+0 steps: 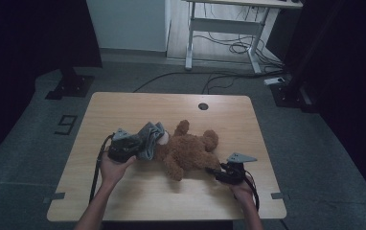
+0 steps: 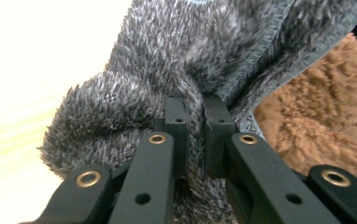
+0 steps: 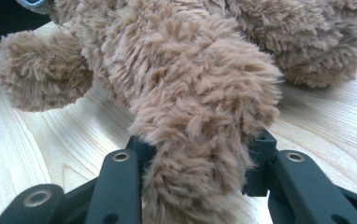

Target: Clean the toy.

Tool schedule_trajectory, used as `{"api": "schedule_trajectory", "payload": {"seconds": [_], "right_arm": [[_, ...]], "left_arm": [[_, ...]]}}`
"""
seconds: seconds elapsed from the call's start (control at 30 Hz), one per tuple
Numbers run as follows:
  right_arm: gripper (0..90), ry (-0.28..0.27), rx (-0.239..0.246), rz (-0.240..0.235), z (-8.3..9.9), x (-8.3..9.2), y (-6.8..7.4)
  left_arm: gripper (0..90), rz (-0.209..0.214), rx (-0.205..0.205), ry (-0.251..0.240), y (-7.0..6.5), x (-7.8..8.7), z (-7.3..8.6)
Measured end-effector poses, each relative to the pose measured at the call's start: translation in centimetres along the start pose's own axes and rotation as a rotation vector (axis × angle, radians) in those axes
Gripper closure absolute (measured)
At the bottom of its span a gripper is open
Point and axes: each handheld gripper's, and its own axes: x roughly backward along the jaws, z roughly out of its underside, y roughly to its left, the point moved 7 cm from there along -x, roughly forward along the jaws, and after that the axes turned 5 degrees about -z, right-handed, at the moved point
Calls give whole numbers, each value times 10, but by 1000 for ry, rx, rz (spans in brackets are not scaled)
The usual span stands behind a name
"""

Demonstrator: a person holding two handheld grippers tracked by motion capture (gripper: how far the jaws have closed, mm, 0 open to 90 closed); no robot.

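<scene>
A brown, shaggy plush teddy bear (image 1: 188, 149) lies on its back across the middle of a pale wooden table (image 1: 123, 108), stretched between the two tools. The left gripper (image 1: 134, 144) sits at the bear's head end. In the left gripper view its black jaws stand nearly together, pinching a fold of a grey, fuzzy knitted cap (image 2: 176, 70) with a ribbed edge band; the pile bulges out on both sides of the pads (image 2: 175, 122). The cap rises directly ahead of these jaws, and the bear's brown fur (image 2: 317, 121) shows just beyond it, to the right of the tool. From above, the cap (image 1: 150, 138) covers the bear's head, touching the gripper's front.

The right gripper (image 1: 215, 170) is at the bear's opposite end. In the right gripper view its jaws stand at a middling width, closed on one thick brown leg (image 3: 200, 140) of the bear, which runs straight out from between them. A second paw (image 3: 41, 77) lies ahead and to the left of this tool, resting on the wood.

On the grey floor beyond the table's left edge, dark tape forms a figure that reads as a "9" (image 1: 66, 124). No brand or label can be read on the bear, the cap or the grippers.
</scene>
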Motion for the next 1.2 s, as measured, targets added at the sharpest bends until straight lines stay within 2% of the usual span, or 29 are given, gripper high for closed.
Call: {"api": "schedule_trajectory", "payload": {"seconds": [0.1, 0.23, 0.4, 0.63, 0.73, 0.83, 1.0, 1.1, 1.2], "right_arm": [[595, 0, 1, -1, 0, 0, 0], [595, 1, 2, -3, 0, 0, 0], [595, 2, 0, -4, 1, -1, 0], [595, 10, -3, -4, 3, -1, -1], [595, 10, -5, -3, 3, -1, -1], [595, 10, -5, -3, 3, -1, -1], [595, 9, -5, -4, 3, 0, -2], [595, 10, -7, -2, 4, 0, -2], [595, 13, -6, -2, 5, 1, -2]], "left_arm": [[826, -24, 0, 2, 7, 0, 3], [826, -41, 21, 28, 18, -2, 12], [827, -36, 74, 65, 30, -10, 29], [828, -41, 89, 120, 34, -22, 56], [828, -43, 89, 132, 36, -22, 61], [828, -54, 86, 104, 40, -11, 56], [829, -48, 86, -2, 41, 18, 32], [829, -31, 77, -48, 33, 29, 14], [829, -19, 40, -84, 18, 33, -7]]}}
